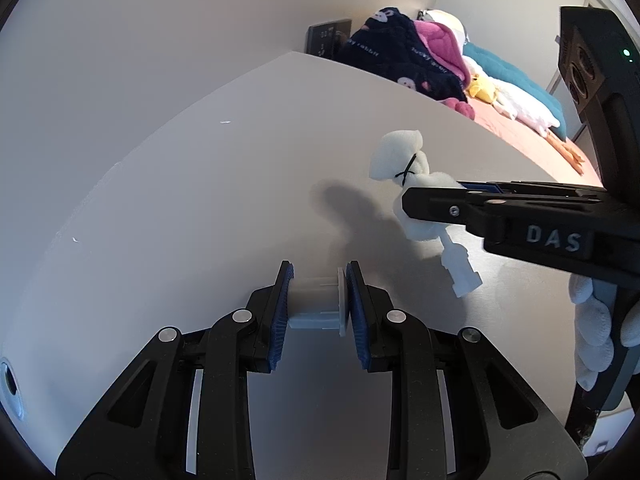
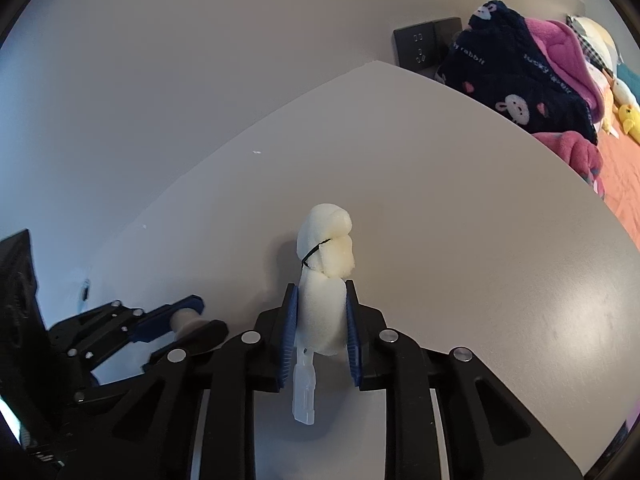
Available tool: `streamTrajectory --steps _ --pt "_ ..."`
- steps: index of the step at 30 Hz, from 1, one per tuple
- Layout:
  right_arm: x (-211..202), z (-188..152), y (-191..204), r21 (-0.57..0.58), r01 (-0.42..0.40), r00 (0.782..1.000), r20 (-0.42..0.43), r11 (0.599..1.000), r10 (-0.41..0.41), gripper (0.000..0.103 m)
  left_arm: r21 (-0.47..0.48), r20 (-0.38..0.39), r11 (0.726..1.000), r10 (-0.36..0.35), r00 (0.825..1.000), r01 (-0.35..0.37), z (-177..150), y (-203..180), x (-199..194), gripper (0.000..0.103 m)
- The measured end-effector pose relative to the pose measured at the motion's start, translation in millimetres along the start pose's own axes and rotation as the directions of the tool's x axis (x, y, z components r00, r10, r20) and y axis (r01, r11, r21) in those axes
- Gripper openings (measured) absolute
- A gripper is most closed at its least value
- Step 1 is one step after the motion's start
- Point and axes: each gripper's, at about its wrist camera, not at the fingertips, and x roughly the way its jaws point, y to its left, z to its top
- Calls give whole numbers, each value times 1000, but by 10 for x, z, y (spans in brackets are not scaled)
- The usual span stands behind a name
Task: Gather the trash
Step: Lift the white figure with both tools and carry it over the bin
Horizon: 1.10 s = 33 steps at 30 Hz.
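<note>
The left gripper [image 1: 318,304] is clamped on a small grey plastic spool [image 1: 320,300], its blue pads [image 1: 282,304] pressing the spool's two ends, the flanged end against the right pad. It sits low over a white table [image 1: 180,200], with the spool at the 6 o'clock edge of the left wrist view.

The right gripper [image 2: 322,320] is closed on a white foam wad [image 2: 324,280] tied with a black thread [image 2: 316,250]. Its blue pads [image 2: 290,332] squeeze the wad's lower part, and the knotted top stands up past the fingertips toward 12 o'clock. A clear plastic piece [image 2: 306,392] hangs from the wad's underside between the fingers, pointing to 6 o'clock.

In the left view the wad is at 3 o'clock of the spool, lifted off the table, casting a shadow to its left. A gloved hand [image 1: 596,336] grips the right tool's handle at 4 o'clock.

Beyond the table's far edge, at 1 to 2 o'clock, lie a navy blanket [image 2: 516,76], pink fleece [image 2: 560,48] and a yellow plush [image 2: 630,118] on an orange bed [image 1: 520,120]. A dark wall socket [image 2: 424,46] sits at 1 o'clock.
</note>
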Motion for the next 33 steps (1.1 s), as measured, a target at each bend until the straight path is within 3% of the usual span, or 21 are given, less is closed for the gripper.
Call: streamTrajectory --steps 11,33 --pt "-486 -224 -33 15 4 999 32 1000 -5 24 1 27 999 -34 999 34 -7 -226 -241 27" --pt "-1483 -866 -155 35 12 992 126 999 -16 24 110 48 987 -125 991 119 0 -1079 -580 27"
